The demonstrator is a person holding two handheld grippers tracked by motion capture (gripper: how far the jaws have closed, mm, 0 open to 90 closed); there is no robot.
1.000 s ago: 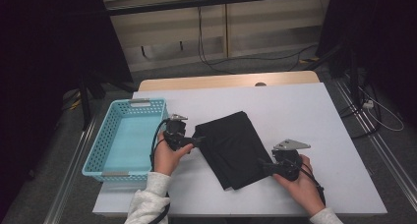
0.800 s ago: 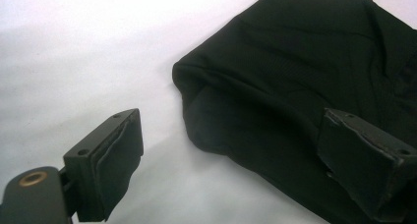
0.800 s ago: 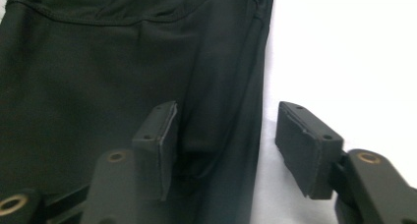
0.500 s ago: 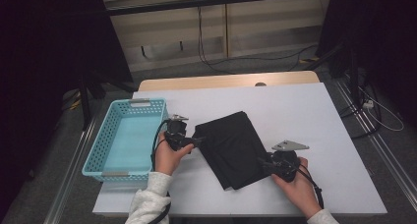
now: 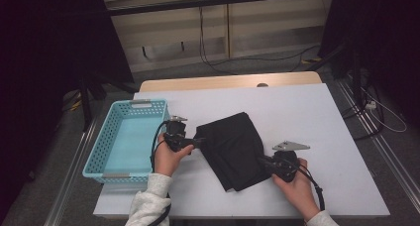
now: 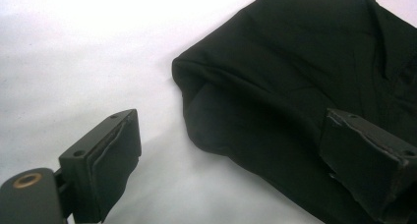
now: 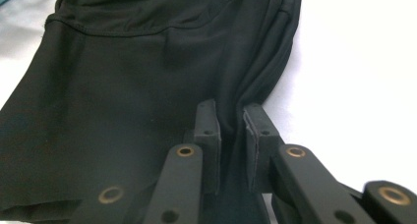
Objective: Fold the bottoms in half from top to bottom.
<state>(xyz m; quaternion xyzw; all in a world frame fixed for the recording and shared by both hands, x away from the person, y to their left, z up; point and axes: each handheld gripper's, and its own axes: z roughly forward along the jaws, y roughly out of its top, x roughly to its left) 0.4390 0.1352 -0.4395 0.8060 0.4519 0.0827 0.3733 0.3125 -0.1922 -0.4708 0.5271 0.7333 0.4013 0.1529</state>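
Note:
A black folded cloth (image 5: 233,144) lies in the middle of the white table (image 5: 322,117). My left gripper (image 5: 199,142) is at the cloth's left end. In the left gripper view it (image 6: 231,155) stands wide open, with a rounded corner of the cloth (image 6: 295,62) between the jaws and the right pad (image 6: 364,155) over the fabric. My right gripper (image 5: 263,161) is at the cloth's near right edge. In the right gripper view it (image 7: 231,126) is shut on a raised fold of the cloth (image 7: 137,76).
A light blue plastic basket (image 5: 106,151) stands at the table's left edge, close to my left hand. Bare white table extends to the right and behind the cloth. Beyond the table are cables on the floor and dark stands.
My right hand has shifted slightly left and toward the near edge, staying at the cloth's edge. The left hand and the cloth have stayed in place.

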